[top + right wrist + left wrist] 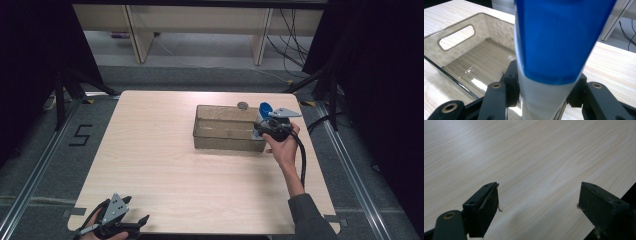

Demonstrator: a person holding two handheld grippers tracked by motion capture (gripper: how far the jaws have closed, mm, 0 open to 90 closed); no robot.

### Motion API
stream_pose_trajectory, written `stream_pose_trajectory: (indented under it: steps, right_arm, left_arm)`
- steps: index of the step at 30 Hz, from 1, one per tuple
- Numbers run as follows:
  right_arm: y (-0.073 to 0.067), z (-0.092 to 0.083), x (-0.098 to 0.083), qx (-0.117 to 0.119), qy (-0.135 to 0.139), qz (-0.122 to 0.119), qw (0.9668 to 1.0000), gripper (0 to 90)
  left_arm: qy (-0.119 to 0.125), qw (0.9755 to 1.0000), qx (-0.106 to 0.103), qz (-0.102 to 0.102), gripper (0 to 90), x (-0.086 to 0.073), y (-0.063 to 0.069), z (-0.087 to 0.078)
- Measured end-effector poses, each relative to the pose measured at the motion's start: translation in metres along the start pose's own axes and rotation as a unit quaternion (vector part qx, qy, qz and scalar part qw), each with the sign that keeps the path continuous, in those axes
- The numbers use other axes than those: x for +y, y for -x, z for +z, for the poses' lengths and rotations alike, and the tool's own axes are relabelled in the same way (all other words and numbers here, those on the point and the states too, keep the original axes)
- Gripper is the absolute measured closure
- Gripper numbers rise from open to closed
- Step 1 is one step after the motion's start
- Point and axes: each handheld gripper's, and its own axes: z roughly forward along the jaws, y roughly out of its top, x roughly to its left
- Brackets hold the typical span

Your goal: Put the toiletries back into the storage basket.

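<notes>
My right gripper (261,128) is shut on a blue-and-white cup-like object (264,109) at the right end of a clear smoky plastic bin (225,142). In the right gripper view the object (554,37) stands close up, blue above and white below, with the right gripper (544,86) pinching its white lower part. Beyond it lies the bin (439,67), with nothing inside and a handle slot in its far wall. My left gripper (137,210) rests at the table's front left corner. In the left gripper view its jaws stand wide apart, so the left gripper (537,195) is open over bare wood.
A small round grey disc (242,105) lies on the light wooden table (150,160) just behind the bin. The table's front edge runs close to the left gripper. Table legs and cables stand on the floor beyond the far edge.
</notes>
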Motion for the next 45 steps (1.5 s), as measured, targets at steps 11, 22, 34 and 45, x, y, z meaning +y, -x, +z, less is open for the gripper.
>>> stream_pose_trajectory:
  steps: [11,22,34,45]
  right_arm:
    - [-0.003,0.007,-0.006,0.007,-0.009,0.002,0.9999,55.9]
    - [-0.004,0.008,-0.011,0.003,-0.026,0.021,0.9994,55.9]
    - [-0.002,0.011,-0.015,0.002,-0.035,0.010,0.9993,55.7]
    - [0.000,0.002,-0.008,0.003,0.008,0.022,0.9997,40.5]
  left_arm:
    - [0.019,0.9997,0.001,-0.018,16.2,0.000,0.002,0.002]
    - [0.019,0.9996,0.006,-0.018,16.2,0.000,0.003,0.002]
    - [0.024,0.9996,0.008,-0.016,16.2,-0.001,0.002,0.003]
    - [0.033,0.9991,0.002,-0.026,16.2,-0.001,0.004,0.004]
